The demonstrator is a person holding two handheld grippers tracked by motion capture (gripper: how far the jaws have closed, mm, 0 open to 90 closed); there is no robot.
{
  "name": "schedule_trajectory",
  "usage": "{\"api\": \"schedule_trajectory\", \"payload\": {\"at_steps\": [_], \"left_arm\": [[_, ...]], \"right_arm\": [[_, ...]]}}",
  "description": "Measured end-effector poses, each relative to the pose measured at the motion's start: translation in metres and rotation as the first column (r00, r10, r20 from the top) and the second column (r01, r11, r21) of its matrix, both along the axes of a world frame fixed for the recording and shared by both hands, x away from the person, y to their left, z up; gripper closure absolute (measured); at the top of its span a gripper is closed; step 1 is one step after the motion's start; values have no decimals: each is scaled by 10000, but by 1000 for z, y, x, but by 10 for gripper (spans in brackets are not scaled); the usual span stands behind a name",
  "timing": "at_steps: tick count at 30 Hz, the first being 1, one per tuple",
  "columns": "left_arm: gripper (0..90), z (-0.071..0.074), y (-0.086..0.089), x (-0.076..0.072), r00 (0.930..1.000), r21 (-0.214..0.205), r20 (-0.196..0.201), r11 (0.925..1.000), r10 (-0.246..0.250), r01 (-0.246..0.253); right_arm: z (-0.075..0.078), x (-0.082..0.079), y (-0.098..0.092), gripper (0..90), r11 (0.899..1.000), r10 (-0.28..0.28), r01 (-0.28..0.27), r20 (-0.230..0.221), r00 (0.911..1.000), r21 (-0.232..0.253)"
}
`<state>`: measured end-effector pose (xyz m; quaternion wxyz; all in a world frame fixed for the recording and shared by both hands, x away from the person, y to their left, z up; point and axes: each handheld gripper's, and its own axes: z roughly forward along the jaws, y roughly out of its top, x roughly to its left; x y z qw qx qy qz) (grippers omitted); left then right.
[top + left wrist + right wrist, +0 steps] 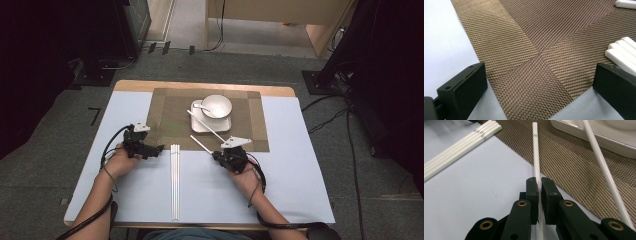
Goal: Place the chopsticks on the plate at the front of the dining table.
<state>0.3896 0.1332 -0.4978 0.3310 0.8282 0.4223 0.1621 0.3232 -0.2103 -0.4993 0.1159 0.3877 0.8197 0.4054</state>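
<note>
Jaws clamp chopstick (535,155) | points ahead – onto mat (574,167)

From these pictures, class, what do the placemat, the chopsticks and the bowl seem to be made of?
Placemat: woven synthetic or vinyl mesh, brown-gold with a slight sheen; the weave is plainly visible.
Chopsticks: smooth glossy white, probably plastic or melamine; it could be ceramic.
Bowl: glossy white, likely ceramic or melamine.

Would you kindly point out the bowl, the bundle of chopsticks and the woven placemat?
bowl (217,106): high view, on its inner hollow.
bundle of chopsticks (175,185): high view, middle of its length.
woven placemat (529,50): left gripper view, bare weave.
</note>
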Motion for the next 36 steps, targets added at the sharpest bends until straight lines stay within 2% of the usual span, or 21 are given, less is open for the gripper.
{"api": "schedule_trajectory", "payload": {"at_steps": [23,36], "left_arm": [[0,-1,1,-1,9999,-79,116,10000,15,-14],[0,-1,1,-2,9999,-105,160,9999,36,-34]], "right_arm": [[12,4,0,857,10000,6,-6,-48,10000,75],[16,14,9,856,9994,348,-348,-26,9994,81]]}}
